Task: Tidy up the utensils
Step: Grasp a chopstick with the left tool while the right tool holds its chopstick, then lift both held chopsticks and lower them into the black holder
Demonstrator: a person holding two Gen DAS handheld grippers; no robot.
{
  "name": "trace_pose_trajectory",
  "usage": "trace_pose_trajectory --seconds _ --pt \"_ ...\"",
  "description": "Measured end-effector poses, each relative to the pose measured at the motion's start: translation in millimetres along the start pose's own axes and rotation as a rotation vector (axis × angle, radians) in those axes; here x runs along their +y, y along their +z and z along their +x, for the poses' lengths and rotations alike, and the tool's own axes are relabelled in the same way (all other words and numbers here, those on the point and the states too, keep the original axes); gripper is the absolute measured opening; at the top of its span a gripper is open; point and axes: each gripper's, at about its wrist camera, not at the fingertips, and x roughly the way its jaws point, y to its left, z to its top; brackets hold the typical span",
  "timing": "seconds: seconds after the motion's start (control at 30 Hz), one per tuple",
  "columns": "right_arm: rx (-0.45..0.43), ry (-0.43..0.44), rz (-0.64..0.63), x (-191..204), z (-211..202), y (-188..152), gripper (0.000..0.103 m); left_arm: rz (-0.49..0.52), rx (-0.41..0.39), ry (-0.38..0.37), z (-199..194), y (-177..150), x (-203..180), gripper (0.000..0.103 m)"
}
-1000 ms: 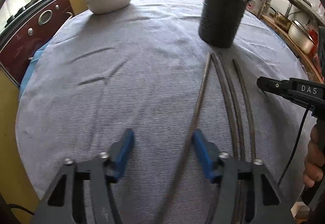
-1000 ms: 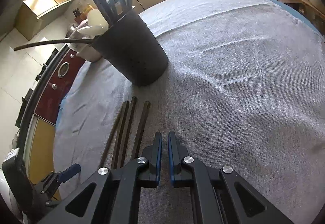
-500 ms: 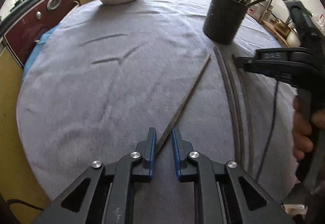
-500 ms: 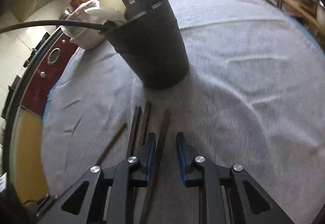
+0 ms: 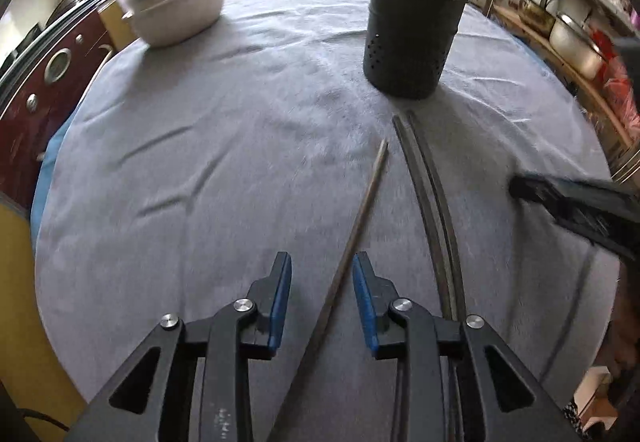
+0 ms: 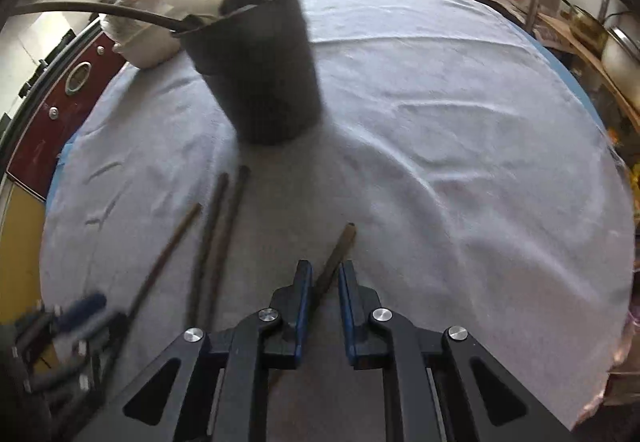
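Observation:
A black perforated utensil holder (image 5: pixel 408 41) stands on the grey cloth, full of dark chopsticks and a white spoon; it also shows in the right wrist view (image 6: pixel 260 73). My left gripper (image 5: pixel 322 282) is open, its blue pads on either side of a thin brown chopstick (image 5: pixel 362 209) that lies on the cloth. Two dark chopsticks (image 5: pixel 430 181) lie side by side to its right. My right gripper (image 6: pixel 324 282) is partly open around another brown chopstick (image 6: pixel 338 254), whose tip points out ahead; I cannot see that the pads touch it.
A white tub (image 5: pixel 176 9) stands at the far left of the round table (image 5: pixel 160 161). A red appliance (image 5: pixel 32 93) stands beyond the table's left edge. Shelves with pots (image 5: pixel 576 37) stand at the right.
My left gripper was open, shut on the thin chopstick, and has opened again. My right gripper opened and moved over the rightmost chopstick, which now lies apart from the other two.

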Motion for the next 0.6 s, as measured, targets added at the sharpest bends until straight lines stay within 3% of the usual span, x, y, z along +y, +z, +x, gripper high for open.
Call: trace_pose_trajectory --seconds 0.17,0.3,0.47,0.6 --pt "0.047 0.053 0.095 -33.1 -10.0 -9.2 0.015 0.048 0.01 0.006 17.1 24.5 -14.1 0.032" --pt "0.077 0.094 0.183 -41.0 -7.7 -3.1 0.019 0.046 0.008 -0.037 21.2 34.9 -15.6 0.032" --pt "0.033 0.027 0.127 -19.5 -3.4 1.9 0.019 0.05 -0.022 -0.067 21.7 39.1 -18.2 0.011" --pt "-0.005 -0.003 0.039 -3.1 -2.9 -1.9 0.009 -0.01 -0.037 -0.093 17.8 33.6 -9.6 0.006"
